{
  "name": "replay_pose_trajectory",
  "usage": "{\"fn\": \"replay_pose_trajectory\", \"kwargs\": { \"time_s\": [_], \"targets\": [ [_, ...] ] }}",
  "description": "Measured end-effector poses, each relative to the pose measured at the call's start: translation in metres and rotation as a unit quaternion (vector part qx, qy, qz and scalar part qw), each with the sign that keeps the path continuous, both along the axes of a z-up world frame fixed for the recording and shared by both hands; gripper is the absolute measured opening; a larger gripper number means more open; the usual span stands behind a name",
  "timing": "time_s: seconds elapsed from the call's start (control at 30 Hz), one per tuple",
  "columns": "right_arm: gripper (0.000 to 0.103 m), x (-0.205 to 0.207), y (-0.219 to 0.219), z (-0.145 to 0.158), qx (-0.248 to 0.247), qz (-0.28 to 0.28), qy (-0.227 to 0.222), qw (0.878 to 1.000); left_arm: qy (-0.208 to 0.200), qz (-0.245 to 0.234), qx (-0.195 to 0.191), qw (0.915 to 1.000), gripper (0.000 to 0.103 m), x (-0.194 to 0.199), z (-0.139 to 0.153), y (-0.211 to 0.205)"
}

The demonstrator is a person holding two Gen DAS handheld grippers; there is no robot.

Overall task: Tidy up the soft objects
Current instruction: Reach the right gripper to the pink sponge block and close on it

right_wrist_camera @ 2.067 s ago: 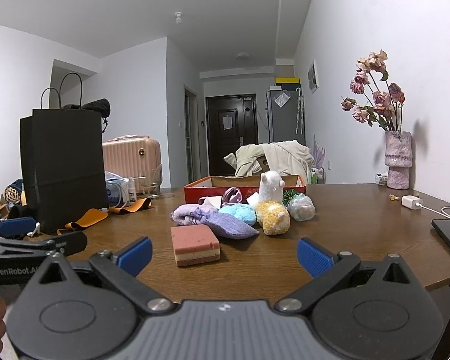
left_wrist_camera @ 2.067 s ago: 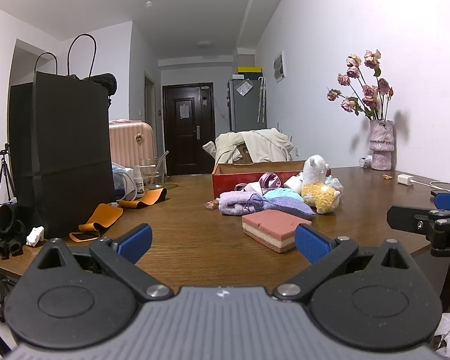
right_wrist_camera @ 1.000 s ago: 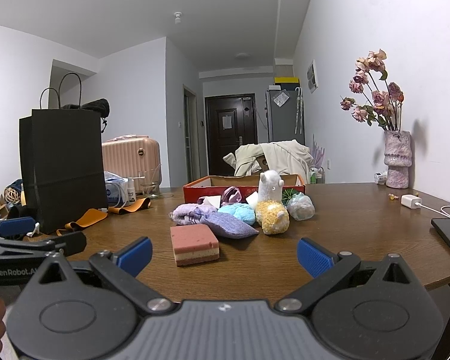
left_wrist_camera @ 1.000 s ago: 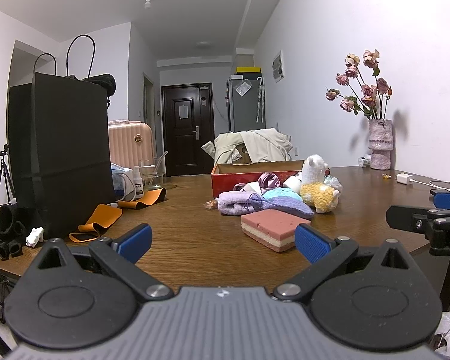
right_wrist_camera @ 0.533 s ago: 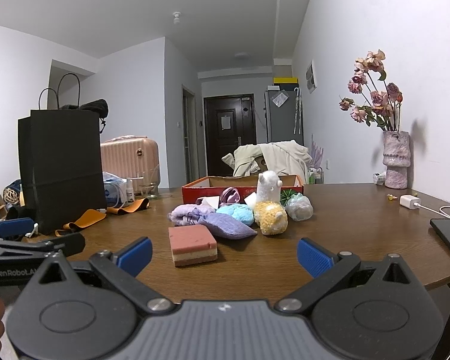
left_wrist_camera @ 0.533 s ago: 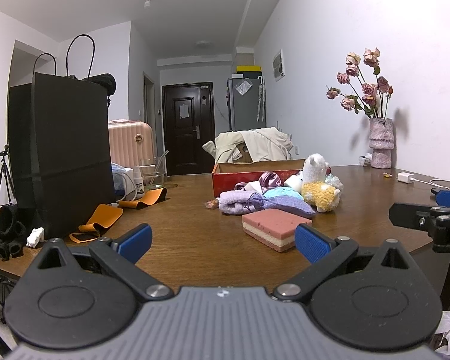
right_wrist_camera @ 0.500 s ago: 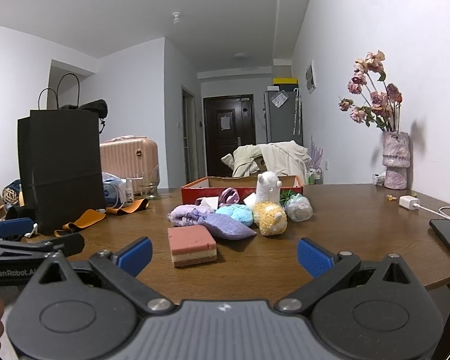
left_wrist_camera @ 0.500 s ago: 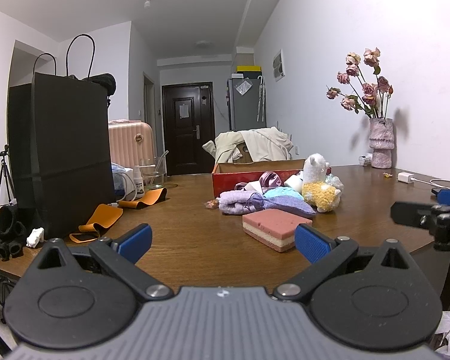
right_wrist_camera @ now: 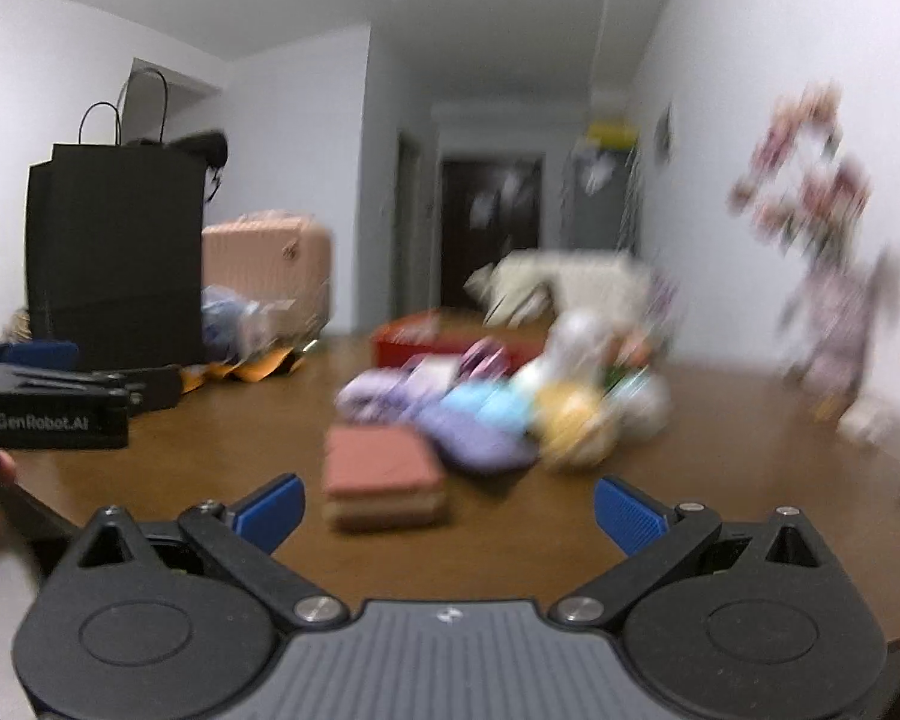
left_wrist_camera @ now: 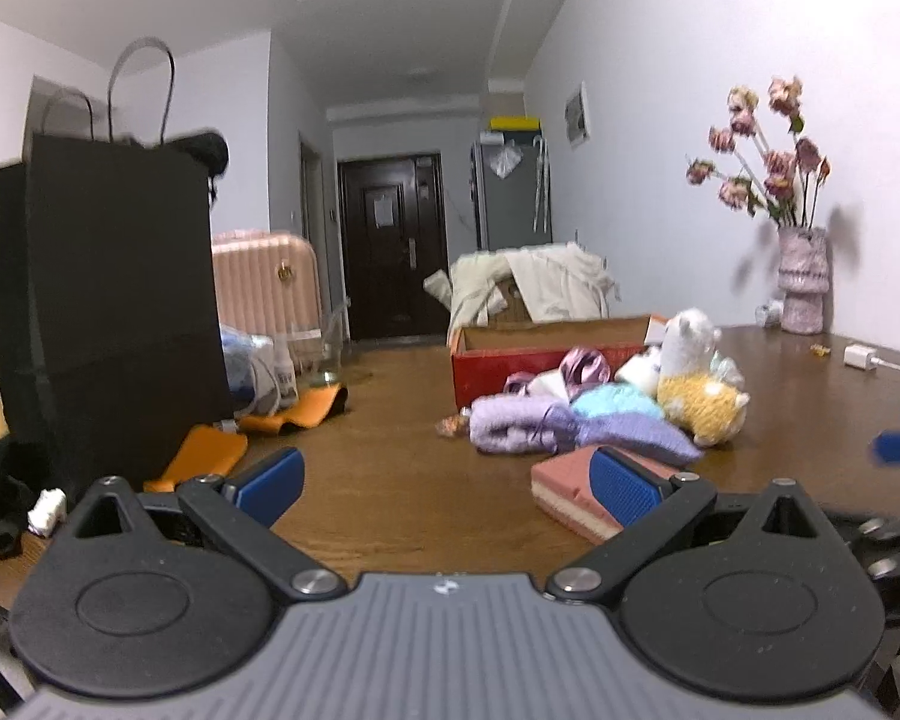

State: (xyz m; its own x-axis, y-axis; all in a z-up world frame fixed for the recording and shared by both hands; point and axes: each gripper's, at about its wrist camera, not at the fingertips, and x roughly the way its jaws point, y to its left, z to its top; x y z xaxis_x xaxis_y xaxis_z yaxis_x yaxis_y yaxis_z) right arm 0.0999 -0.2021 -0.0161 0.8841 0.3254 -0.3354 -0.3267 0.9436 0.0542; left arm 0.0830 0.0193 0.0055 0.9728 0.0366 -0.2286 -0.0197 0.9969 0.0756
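Note:
A heap of soft things lies mid-table: a pink layered sponge (left_wrist_camera: 564,486), purple knits (left_wrist_camera: 513,429), a light blue knit (left_wrist_camera: 612,405) and a white-and-yellow alpaca plush (left_wrist_camera: 699,384), all in front of a red open box (left_wrist_camera: 528,354). My left gripper (left_wrist_camera: 444,483) stands open and empty, short of the sponge. My right gripper (right_wrist_camera: 450,507) is open too, with the sponge (right_wrist_camera: 381,483) just ahead between its fingers' lines; that view is motion-blurred. The purple knit (right_wrist_camera: 474,435) and plush (right_wrist_camera: 573,420) lie beyond.
A tall black paper bag (left_wrist_camera: 105,294) stands at the table's left, with orange bands (left_wrist_camera: 210,459) at its foot. A vase of dried flowers (left_wrist_camera: 801,288) stands far right by the wall, a charger (left_wrist_camera: 861,357) near it. A pink suitcase (left_wrist_camera: 267,288) stands behind.
Both grippers have moved forward toward the heap, which looks larger now. The right wrist view has become blurred from motion. Both stay open.

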Motion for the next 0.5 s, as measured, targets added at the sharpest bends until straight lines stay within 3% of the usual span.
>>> {"fn": "replay_pose_trajectory", "kwargs": {
  "time_s": [0.1, 0.33, 0.43, 0.5],
  "targets": [
    [0.088, 0.033, 0.018, -0.007, -0.008, 0.012, 0.032, 0.999, 0.021, -0.002, -0.009, 0.9997, 0.103, 0.017, -0.005, 0.007],
    [0.086, 0.088, 0.050, -0.017, -0.038, 0.038, 0.050, 0.997, 0.051, -0.005, -0.018, 0.9985, 0.103, 0.061, -0.006, 0.024],
    [0.068, 0.103, 0.053, -0.020, -0.032, 0.046, 0.070, 0.996, 0.059, -0.006, -0.022, 0.9980, 0.103, 0.080, -0.005, 0.029],
    [0.067, 0.102, 0.050, -0.018, -0.029, 0.064, 0.075, 0.995, 0.064, -0.008, -0.028, 0.9975, 0.103, 0.091, -0.005, 0.030]
  ]
}}
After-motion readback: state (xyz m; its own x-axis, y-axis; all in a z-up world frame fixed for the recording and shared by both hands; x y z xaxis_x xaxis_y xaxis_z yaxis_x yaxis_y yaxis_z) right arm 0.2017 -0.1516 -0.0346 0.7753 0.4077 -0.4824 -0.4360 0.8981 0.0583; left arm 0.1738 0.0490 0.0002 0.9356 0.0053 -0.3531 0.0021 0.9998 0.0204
